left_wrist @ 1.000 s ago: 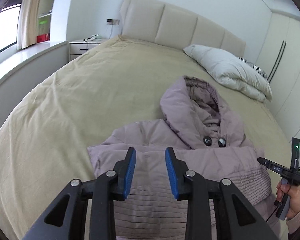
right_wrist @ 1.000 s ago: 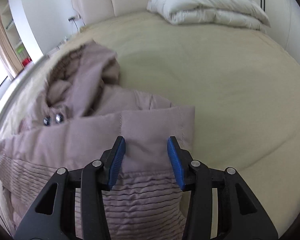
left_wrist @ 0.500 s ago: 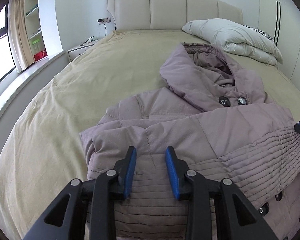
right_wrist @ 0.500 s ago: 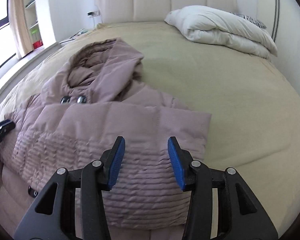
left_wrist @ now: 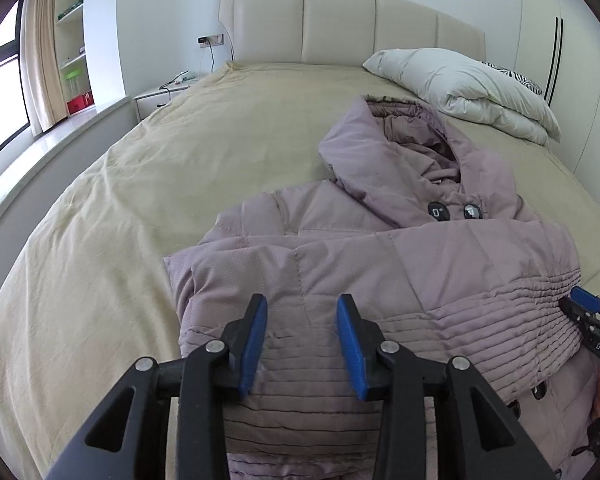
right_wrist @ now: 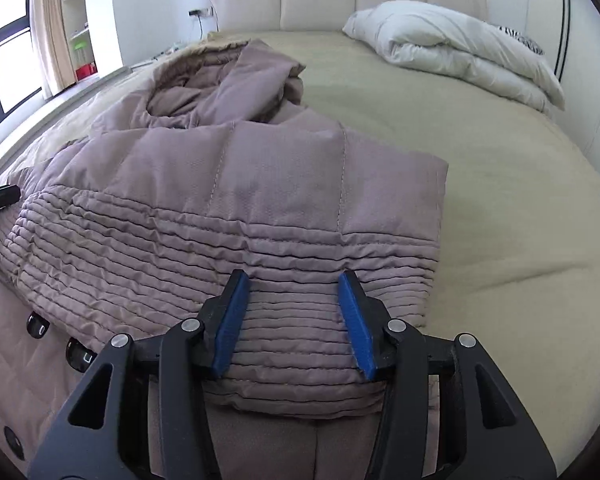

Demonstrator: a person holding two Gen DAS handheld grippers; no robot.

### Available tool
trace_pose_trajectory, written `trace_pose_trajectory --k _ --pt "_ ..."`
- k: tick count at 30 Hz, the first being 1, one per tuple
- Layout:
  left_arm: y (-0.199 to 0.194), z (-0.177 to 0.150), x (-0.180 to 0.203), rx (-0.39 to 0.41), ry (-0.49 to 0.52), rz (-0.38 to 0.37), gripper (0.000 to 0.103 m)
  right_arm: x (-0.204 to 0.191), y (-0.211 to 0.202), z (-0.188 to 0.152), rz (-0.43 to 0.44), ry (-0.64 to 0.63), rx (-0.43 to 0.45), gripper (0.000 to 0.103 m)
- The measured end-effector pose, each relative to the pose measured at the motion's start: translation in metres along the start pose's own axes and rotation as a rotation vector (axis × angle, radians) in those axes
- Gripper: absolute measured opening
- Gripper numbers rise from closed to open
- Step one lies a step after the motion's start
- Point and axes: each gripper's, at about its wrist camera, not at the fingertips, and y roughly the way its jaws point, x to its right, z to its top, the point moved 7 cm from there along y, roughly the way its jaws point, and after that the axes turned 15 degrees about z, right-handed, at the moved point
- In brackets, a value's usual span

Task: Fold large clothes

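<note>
Each black claw has blue pads, silver screws (white lettering, perhaps "DAS").

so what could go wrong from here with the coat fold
1. The puffy coat may spring back: both folded sleeves lie loose, and neither the left tool nor the right tool pinches fabric.
2. The hood sits bunched, so the next fold may end up lumpy.

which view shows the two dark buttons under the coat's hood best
The left wrist view: both buttons sit in plain sight just below the hood. In the right wrist view the folded-over coat hides that spot; only other buttons show lower down.
</note>
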Motion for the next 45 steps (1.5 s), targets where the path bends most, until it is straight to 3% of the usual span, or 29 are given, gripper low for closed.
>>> trace_pose_trajectory --k 2,5,6,9,14,20,22,23,25,27,29,33,34,38,40,44,45 --pt "-0.017 0.016 0.002 0.044 -0.02 -0.003 0.043 0.0 -0.007 0.004 0.011 0.011 0.023 0.047" --pt "-0.033 0.053 0.016 0.126 -0.015 -0.003 0.074 0.01 -0.02 -0.006 0.103 0.078 0.12 0.05" --pt "-0.032 0.066 0.023 0.148 -0.007 0.003 0.077 0.013 -0.024 -0.01 0.135 0.103 0.141 0.05" --pt "-0.006 0.104 0.05 0.153 0.031 0.018 0.078 0.018 -0.022 -0.014 0.209 0.158 0.163 0.05" --pt "0.066 0.151 0.098 0.043 0.063 0.034 0.078 0.018 -0.019 -0.014 0.221 0.16 0.17 0.051" --pt "0.137 0.169 0.124 -0.076 0.059 0.071 0.078 0.016 -0.02 -0.015 0.228 0.154 0.174 0.053" --pt "0.16 0.163 0.122 -0.15 0.016 0.047 0.069 0.015 -0.013 -0.009 0.232 0.155 0.175 0.053" --pt "0.169 0.161 0.118 -0.184 -0.008 0.036 0.053 0.015 -0.014 -0.01 0.233 0.154 0.176 0.054" --pt "0.176 0.156 0.114 -0.216 -0.06 -0.025 0.043 0.015 -0.014 -0.01 0.235 0.154 0.176 0.054" --pt "0.168 0.153 0.113 -0.187 -0.055 -0.04 0.024 0.015 -0.015 -0.011 0.237 0.153 0.178 0.054" --pt "0.15 0.152 0.111 -0.127 -0.05 -0.042 0.016 0.015 -0.019 -0.01 0.246 0.155 0.191 0.054" --pt "0.105 0.149 0.1 0.002 -0.026 -0.049 0.014 0.018 -0.04 0.001 0.252 0.216 0.232 0.054" --pt "0.095 0.147 0.098 0.035 -0.018 -0.045 0.014 0.018 -0.044 0.01 0.259 0.227 0.24 0.059" --pt "0.063 0.132 0.089 0.138 -0.006 -0.039 0.013 0.008 -0.046 0.072 0.261 0.191 0.282 0.064" --pt "0.056 0.124 0.086 0.17 -0.011 -0.044 0.013 -0.001 -0.031 0.111 0.271 0.141 0.277 0.074" --pt "0.058 0.114 0.077 0.179 -0.049 -0.067 0.013 -0.018 0.03 0.178 0.291 0.113 0.182 0.074" --pt "0.06 0.113 0.074 0.175 -0.061 -0.074 0.013 -0.022 0.047 0.193 0.251 0.084 0.15 0.074"
